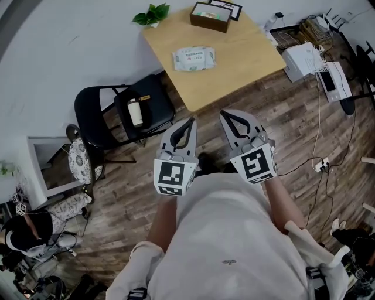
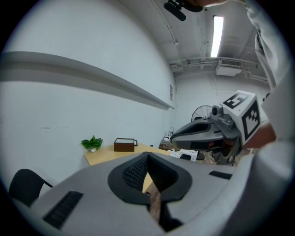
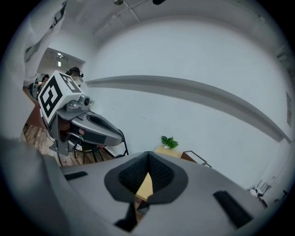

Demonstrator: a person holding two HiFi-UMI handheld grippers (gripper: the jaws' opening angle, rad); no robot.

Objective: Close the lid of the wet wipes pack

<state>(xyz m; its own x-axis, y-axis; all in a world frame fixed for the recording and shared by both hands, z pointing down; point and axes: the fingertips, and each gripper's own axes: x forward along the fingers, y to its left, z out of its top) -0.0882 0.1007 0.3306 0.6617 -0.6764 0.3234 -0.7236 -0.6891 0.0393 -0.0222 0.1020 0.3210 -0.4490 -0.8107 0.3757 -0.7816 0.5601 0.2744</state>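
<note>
Before the shirt (image 1: 228,234), left gripper (image 1: 191,123) and right gripper (image 1: 226,114) were closed on nothing, well short of the pack (image 1: 194,58) on the table (image 1: 234,55): light, soft, probably slippery, best pressed flat at its lid, whose state was too small to read.

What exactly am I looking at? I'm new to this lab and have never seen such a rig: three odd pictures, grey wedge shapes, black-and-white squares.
There is no robot here: a person holds a hand-operated claw in each hand. The head view comes from a camera on the person's head, looking down. It shows the left claw and right claw in front of the body, each carrying a marker cube. The other two pictures come from cameras riding on each claw, looking along its jaws. Both claws are shut and hold nothing. Ahead stands a wooden table with a wet wipes pack, a brown box and a small plant. The pack is too small here to tell whether its lid is open.
</note>
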